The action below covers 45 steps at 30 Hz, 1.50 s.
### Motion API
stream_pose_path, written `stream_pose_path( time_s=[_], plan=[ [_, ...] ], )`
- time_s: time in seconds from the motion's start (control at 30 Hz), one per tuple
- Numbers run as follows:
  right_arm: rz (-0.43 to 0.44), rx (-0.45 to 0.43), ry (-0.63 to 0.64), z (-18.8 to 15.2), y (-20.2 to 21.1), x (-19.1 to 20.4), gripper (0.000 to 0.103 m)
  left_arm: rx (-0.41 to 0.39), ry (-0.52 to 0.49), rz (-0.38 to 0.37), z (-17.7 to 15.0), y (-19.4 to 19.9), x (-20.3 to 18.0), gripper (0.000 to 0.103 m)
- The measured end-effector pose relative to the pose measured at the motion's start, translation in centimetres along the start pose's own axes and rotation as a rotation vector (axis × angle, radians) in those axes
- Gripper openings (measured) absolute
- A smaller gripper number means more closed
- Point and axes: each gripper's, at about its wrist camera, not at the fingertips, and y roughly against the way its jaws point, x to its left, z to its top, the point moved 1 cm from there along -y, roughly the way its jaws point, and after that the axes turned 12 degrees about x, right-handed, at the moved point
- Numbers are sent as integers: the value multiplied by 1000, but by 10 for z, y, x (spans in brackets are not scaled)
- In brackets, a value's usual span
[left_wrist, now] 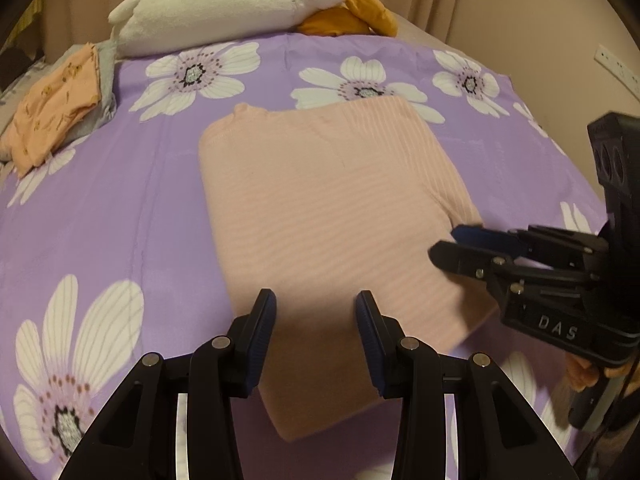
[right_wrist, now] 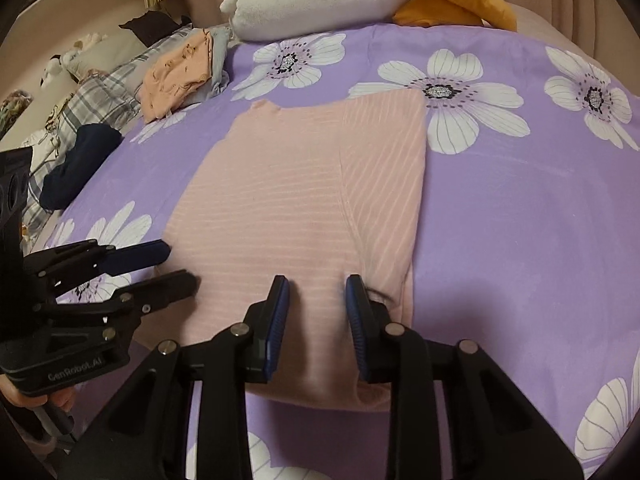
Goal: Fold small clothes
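Observation:
A pale pink ribbed garment point(left_wrist: 320, 200) lies folded into a long rectangle on the purple flowered bedsheet point(left_wrist: 120, 208); it also shows in the right wrist view point(right_wrist: 304, 200). My left gripper point(left_wrist: 316, 300) is open, its jaws over the garment's near end, holding nothing; in the right wrist view it point(right_wrist: 176, 264) sits at the garment's left edge. My right gripper point(right_wrist: 318, 284) is open over the near end by a lengthwise fold; in the left wrist view it point(left_wrist: 452, 240) is at the garment's right edge.
A folded orange patterned garment on a grey one point(left_wrist: 56, 108) lies at the far left. A white plush toy with orange parts point(left_wrist: 240, 0) lies at the head of the bed. A dark blue item point(right_wrist: 76, 168) and plaid bedding point(right_wrist: 104, 96) lie beyond the left edge.

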Motion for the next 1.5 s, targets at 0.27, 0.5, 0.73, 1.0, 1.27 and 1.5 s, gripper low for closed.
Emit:
stream_pose_path(
  time_s=[0.27,0.5,0.73,1.0,1.27,1.5],
  plan=[
    [-22,9,-3,-10,7,3,29,24,36,-18,-18,3,0,40],
    [-30,4,-5,-21,16,6,29,26,57,-22,-26,11,-2,40],
    [-35,-3,-11,-27,26,7,33,21,75,-16,-30,18,-4,40],
    [-42,-41,-12,-35,51,13,33,-13,105,-6,-32,35,-6,40],
    [-51,-76,-15,-41,72,20,33,-36,124,2,-33,50,-9,40],
    [-63,-110,-25,-46,93,25,47,-86,128,15,-37,73,-14,69]
  ],
)
